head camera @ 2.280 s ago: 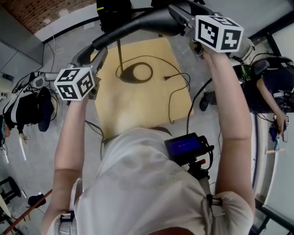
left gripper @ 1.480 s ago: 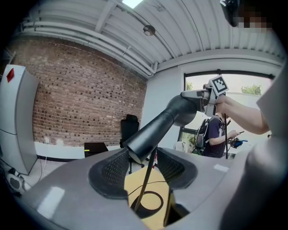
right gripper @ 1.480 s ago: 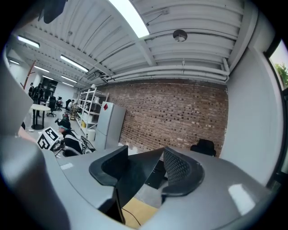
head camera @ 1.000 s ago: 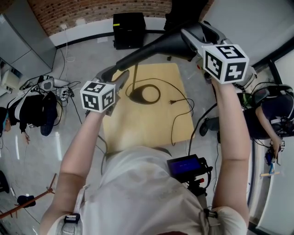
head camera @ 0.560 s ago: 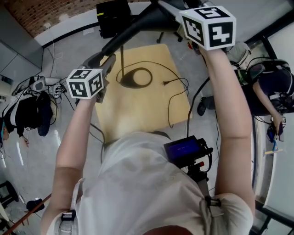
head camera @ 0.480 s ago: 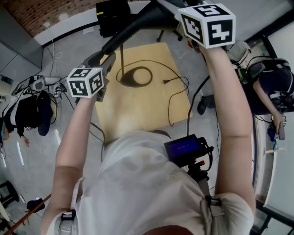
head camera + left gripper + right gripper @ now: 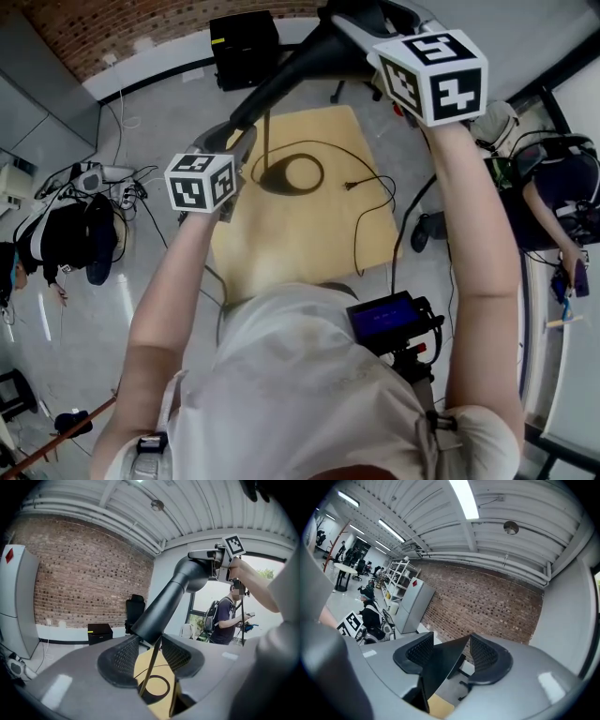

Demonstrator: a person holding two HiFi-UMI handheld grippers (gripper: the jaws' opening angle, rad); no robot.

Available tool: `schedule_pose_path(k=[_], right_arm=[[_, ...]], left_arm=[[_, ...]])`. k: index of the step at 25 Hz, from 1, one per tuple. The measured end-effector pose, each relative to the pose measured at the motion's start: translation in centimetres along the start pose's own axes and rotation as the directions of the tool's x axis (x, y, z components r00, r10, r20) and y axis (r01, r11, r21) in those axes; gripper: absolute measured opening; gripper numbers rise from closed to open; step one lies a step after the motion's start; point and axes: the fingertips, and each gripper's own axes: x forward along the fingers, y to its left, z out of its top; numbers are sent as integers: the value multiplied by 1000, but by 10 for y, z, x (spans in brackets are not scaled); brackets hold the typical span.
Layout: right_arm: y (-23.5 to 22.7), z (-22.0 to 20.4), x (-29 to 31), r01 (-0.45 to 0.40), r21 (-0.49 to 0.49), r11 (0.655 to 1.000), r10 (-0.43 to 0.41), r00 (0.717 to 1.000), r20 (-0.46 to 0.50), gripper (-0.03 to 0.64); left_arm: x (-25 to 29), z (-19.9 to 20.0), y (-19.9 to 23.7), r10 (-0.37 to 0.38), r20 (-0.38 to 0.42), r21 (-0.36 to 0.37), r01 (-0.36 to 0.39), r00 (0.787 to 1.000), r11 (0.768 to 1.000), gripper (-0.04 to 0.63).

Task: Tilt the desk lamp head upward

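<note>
The desk lamp [image 7: 272, 84] is being carried by the light wooden counter [image 7: 300, 244]. Its ring base [image 7: 267, 180] is lying flat near the counter's far end, and a thin stem [image 7: 266, 141] is rising from that base. The long, black, tapered lamp head [image 7: 305, 52] is being held at a slant, with its narrow end low at the stem and its wide end raised toward the upper right of the head view. The narrow end is being grasped by the left tool [image 7: 150, 643]: its jaws have just been closing, and the black tube is being touched on both sides by the textured pads [image 7: 123, 656]. The stem is being seen running down through the gap beneath. The wide end is being clenched by the right tool [image 7: 451, 644], the dark edge of the lamp head being pressed between that tool's two pads [image 7: 419, 654]. The power cord [image 7: 349, 185] is lying loose on the counter, trailing from the ring base toward the right edge, with its plug end resting on the wood.
</note>
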Motion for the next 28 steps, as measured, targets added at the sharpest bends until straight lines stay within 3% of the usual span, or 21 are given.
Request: schedule_pose_path(k=[20,28], right_arm=[[16,29,10,-1,-100,995,1,1000,3,250],[36,39,-10,22,-116,993,-23,1000,-6,252]], left_arm=[[15,0,-4,-31,-26,-13,31,999,999,141],[-7,-6,-14,-67,-22,-18,67,998,998,141]])
